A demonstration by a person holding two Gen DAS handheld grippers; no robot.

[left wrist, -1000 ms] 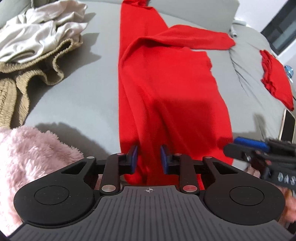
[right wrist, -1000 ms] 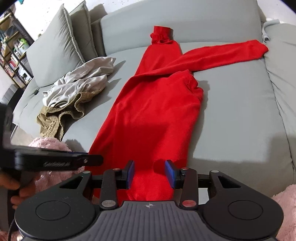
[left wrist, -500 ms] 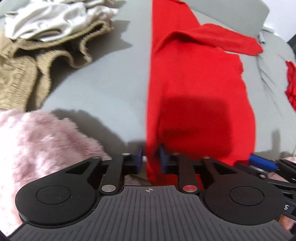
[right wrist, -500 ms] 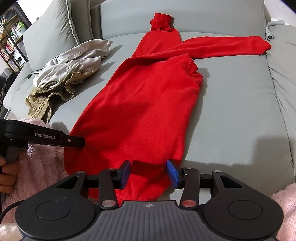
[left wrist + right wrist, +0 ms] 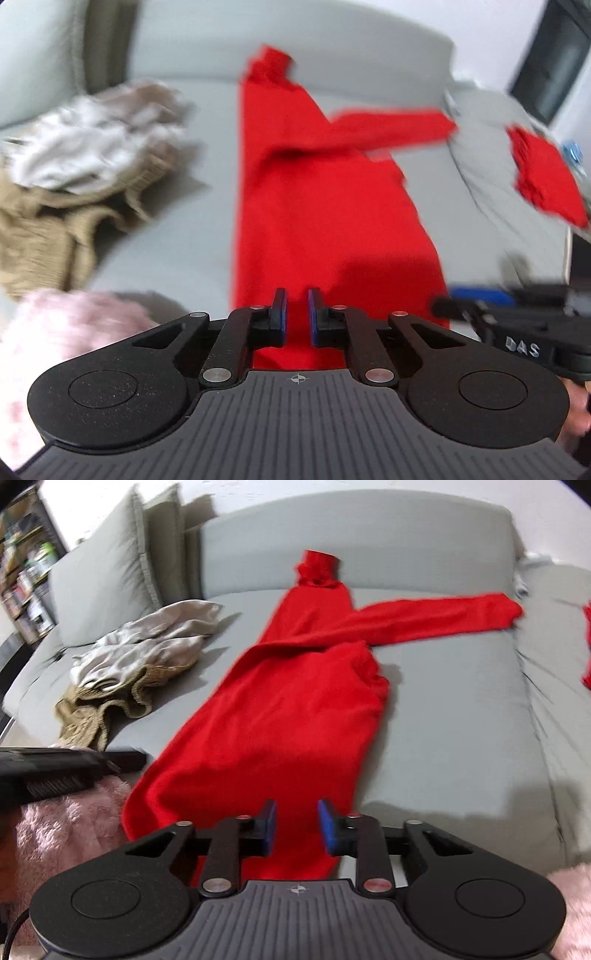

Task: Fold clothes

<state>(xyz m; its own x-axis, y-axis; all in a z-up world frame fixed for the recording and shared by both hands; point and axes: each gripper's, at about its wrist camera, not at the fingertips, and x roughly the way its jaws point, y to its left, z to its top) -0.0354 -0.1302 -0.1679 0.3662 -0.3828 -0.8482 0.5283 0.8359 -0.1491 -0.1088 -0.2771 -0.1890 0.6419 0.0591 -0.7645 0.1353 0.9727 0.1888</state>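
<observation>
Lying lengthwise on the grey sofa (image 5: 461, 738), the red sweater (image 5: 288, 709) is seen half folded: its collar is up against the backrest, one sleeve is stretched out to the right, and its hem hangs at the sofa's front edge. Both grippers are placed at that hem. The left gripper (image 5: 296, 314) is closing, with red cloth showing between its jaws, though a pinch cannot be confirmed — the view is blurred. The right gripper (image 5: 296, 825) is closing too, cloth lying between the blue pads without being visibly pressed. The knit is judged soft, light and limp, so sagging and bunching are to be expected; it is best taken at the two hem corners, through all layers, and kept taut. A beige and white heap (image 5: 136, 664) lies left of the sweater — well apart from it.
</observation>
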